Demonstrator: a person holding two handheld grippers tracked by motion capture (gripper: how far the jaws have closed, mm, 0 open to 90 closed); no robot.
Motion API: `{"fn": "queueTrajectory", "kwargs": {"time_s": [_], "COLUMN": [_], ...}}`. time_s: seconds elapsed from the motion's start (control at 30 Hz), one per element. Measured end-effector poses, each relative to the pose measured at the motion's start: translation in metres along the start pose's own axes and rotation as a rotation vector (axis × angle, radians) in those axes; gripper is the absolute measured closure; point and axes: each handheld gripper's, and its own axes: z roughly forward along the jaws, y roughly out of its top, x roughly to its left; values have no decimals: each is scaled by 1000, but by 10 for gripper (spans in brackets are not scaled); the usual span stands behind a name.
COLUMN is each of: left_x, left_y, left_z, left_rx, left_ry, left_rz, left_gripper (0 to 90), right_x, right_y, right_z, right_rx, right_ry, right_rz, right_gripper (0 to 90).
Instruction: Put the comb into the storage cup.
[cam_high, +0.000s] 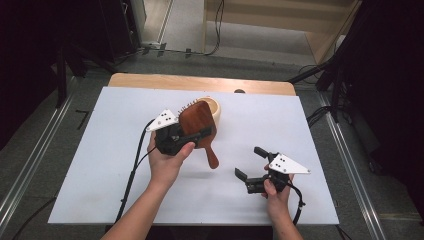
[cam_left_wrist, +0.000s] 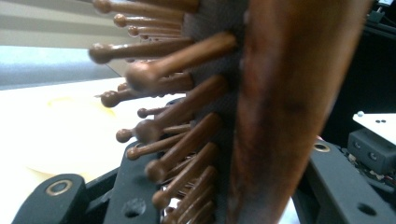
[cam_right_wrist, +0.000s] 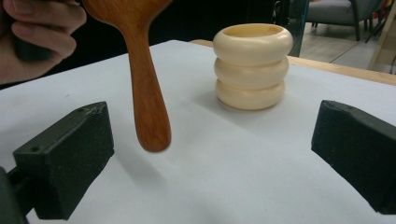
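**Wooden hairbrush held up beside a ringed cream pot**

Just left of centre in the high view, the left tool (cam_high: 192, 134) is clenched on the head of one reddish-brown wooden paddle hairbrush (cam_high: 197, 122), lifted off the table, with its handle hanging toward the lower right. In the left gripper view the brush's round-tipped wooden pins (cam_left_wrist: 187, 116) point left between the jaws. Directly behind the brush, touching the upper part of its outline in the frame, stands one cream-coloured pot shaped like three stacked rings (cam_high: 214, 107), upright on the white-covered table (cam_high: 110, 165). The right tool (cam_high: 250, 162) sits at lower right, released, jaws spread wide and empty. No legible writing appears anywhere.
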Motion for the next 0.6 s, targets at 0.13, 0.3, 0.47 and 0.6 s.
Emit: {"fn": "queueTrajectory", "kwargs": {"time_s": [0.13, 0.3, 0.47, 0.6], "left_x": [3, 7, 10, 11], "left_y": [3, 6, 8, 13], "left_z": [-2, -4, -5, -7], "left_rx": [-8, -13, -19, -27], "left_ry": [10, 15, 24, 33], "left_rz": [2, 2, 3, 5], "left_gripper": [588, 588, 588, 588], "right_x": [-7, -15, -22, -27], "right_y": [-4, -9, -14, -18], "right_z": [-9, -21, -32, -42], "right_rx": [-10, -11, -8, -7], "right_ry": [-15, -37, -54, -68], "right_rz": [10, 16, 14, 27], "right_gripper": [0, 0, 0, 0]}}
